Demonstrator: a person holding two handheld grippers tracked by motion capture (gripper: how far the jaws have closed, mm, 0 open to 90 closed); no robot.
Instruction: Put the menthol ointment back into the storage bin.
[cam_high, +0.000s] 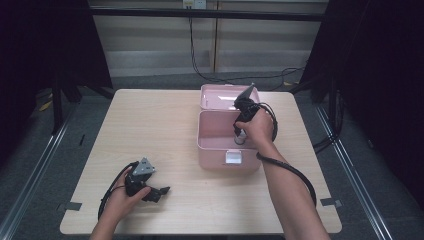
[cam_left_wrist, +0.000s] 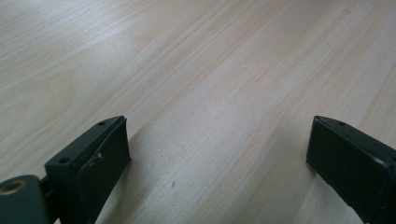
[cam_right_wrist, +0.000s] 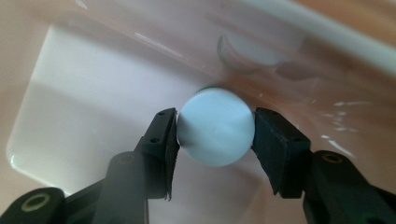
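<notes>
The right claw (cam_right_wrist: 215, 133) is gripping a white cap (cam_right_wrist: 215, 127) inside the pink box (cam_high: 212, 145); it should be setting it down gently before releasing. The left claw (cam_left_wrist: 217, 154) is resting wide on the tabletop (cam_left_wrist: 196, 70).

White round-capped bottle (cam_right_wrist: 215, 127) upright inside open pink box (cam_high: 212, 143), near its wall.

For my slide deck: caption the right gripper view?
Right gripper clamps a white round-ended object inside the pink box.
</notes>
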